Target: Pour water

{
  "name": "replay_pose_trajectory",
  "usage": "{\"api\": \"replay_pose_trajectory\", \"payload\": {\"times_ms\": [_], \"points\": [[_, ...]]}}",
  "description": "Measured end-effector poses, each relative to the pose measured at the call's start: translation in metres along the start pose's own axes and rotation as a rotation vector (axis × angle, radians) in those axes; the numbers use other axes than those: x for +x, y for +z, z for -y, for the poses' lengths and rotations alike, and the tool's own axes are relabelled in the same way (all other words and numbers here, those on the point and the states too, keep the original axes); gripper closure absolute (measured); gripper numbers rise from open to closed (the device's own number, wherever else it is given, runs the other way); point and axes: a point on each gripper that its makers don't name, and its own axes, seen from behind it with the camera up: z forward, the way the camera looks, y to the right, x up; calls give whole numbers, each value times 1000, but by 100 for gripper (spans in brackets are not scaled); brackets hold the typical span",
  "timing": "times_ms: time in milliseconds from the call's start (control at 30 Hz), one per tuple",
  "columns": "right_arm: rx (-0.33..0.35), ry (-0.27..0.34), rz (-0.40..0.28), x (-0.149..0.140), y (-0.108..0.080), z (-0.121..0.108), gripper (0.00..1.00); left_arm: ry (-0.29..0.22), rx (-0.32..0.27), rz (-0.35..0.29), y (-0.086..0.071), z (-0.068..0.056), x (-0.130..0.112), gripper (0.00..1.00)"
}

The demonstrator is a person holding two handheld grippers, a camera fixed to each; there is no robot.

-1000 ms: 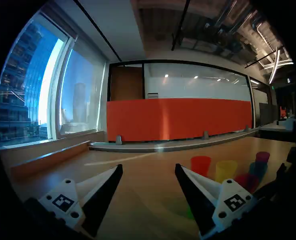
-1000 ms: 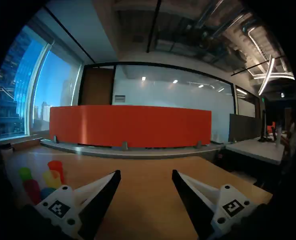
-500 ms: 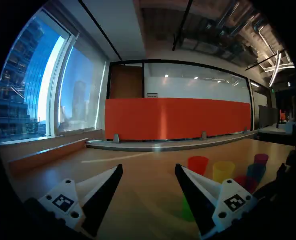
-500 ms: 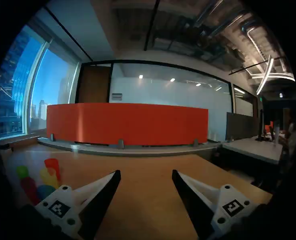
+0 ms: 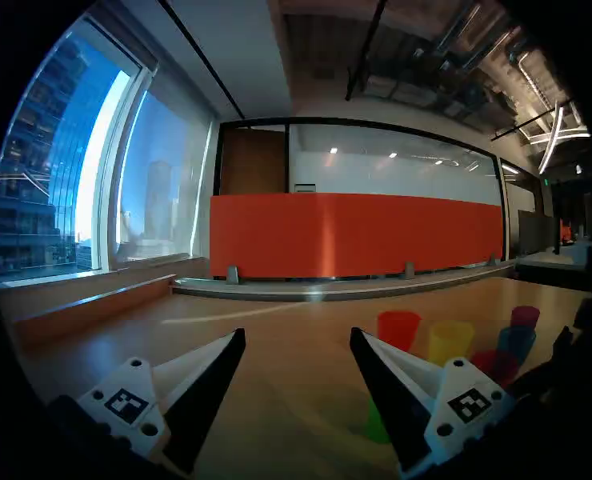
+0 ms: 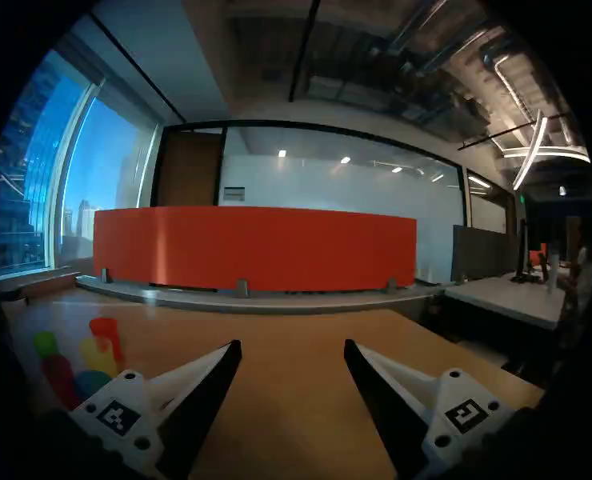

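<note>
Several coloured plastic cups stand together on the wooden table [image 5: 296, 376]. In the left gripper view they sit to the right: an orange cup [image 5: 398, 330], a yellow cup [image 5: 450, 341], a blue cup [image 5: 517, 342], a purple cup [image 5: 525, 316], a red cup [image 5: 494, 365] and a green cup [image 5: 374, 421] partly behind the right finger. My left gripper [image 5: 296, 352] is open, empty, left of the cups. In the right gripper view the same cluster is far left: orange cup [image 6: 106, 334], yellow cup [image 6: 94, 355], green cup [image 6: 46, 344]. My right gripper [image 6: 292, 356] is open and empty over bare table [image 6: 296, 384].
An orange partition [image 5: 352, 236] runs along the table's far edge. Large windows [image 5: 64, 184] and a low wooden ledge [image 5: 88, 308] lie to the left. Another desk [image 6: 512, 300] stands to the right beyond the table's edge.
Both views shifted only slightly; the left gripper view rose a little a second ago and has held since. Both grippers stay open and empty.
</note>
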Motion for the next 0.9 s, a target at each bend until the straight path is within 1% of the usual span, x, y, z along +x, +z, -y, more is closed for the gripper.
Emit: {"api": "replay_pose_trajectory", "payload": {"times_ms": [300,600,767,900], "points": [[-3,-4,-1,1,-2,-3,1,1,-9,20,4,-2,-4,3],[-2,7,-2,-1,-7,-8,1,2,-3,22,4,0,-5,3],[-7,-6,-8,1,-9,-13,1,3,-3,24,4,0,-5,3],[7,-17,0,-4,-9,-11,1,4,-3,24,3,0,-5,3]]}}
